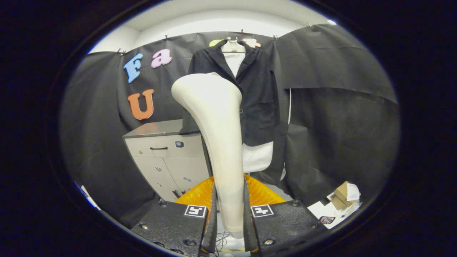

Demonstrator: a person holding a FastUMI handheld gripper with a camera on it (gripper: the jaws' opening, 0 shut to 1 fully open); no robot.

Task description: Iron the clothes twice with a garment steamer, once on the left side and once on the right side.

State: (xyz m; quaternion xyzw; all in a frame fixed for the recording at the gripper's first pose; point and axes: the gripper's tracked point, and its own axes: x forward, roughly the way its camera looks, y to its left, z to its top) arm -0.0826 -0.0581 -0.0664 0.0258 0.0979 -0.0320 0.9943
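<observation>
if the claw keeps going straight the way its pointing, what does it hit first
Likely the black jacket hanging on the booth wall. The claw is shut on the cream steamer, whose head rises ahead of the fingers and would reach the jacket's front first. The gap is hard to judge.

1. No readable word, brand or number stood on anything ahead of the claw.
2. Each finger block of the gripper (230, 217) carried a square black-and-white marker (195, 211), a coded pattern and not text.
3. The grey cabinet (167, 153) beyond the fingers, to their left, bore small stickers, too small to read.
4. A white label lay on the cardboard box (345, 194) off to the fingers' right; its print was too small to read.
</observation>
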